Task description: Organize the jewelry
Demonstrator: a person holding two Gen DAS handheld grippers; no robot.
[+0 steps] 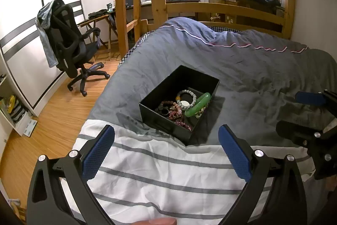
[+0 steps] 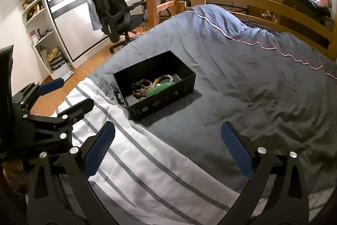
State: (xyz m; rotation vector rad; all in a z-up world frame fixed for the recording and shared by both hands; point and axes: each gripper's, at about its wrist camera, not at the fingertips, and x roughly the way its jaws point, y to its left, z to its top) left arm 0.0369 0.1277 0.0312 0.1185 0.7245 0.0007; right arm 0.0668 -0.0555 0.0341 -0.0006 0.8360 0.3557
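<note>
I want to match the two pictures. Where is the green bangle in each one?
Left wrist view: the green bangle sits right of centre, leaning on the right inner wall of the black box.
Right wrist view: the green bangle lies left of centre, behind the box's near wall.
Shared landmark: the office chair on the wooden floor.

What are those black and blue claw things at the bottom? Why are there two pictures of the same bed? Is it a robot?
No robot: a person holds a claw-like gripper in each hand, and each one carries a camera. One picture looks along the left gripper, the other along the right gripper. Both are open and hold nothing. The blue parts are their soft pads. On the grey duvet sits a black box holding jewelry: a green bangle, a grey bead bracelet and reddish bead strings.
</note>
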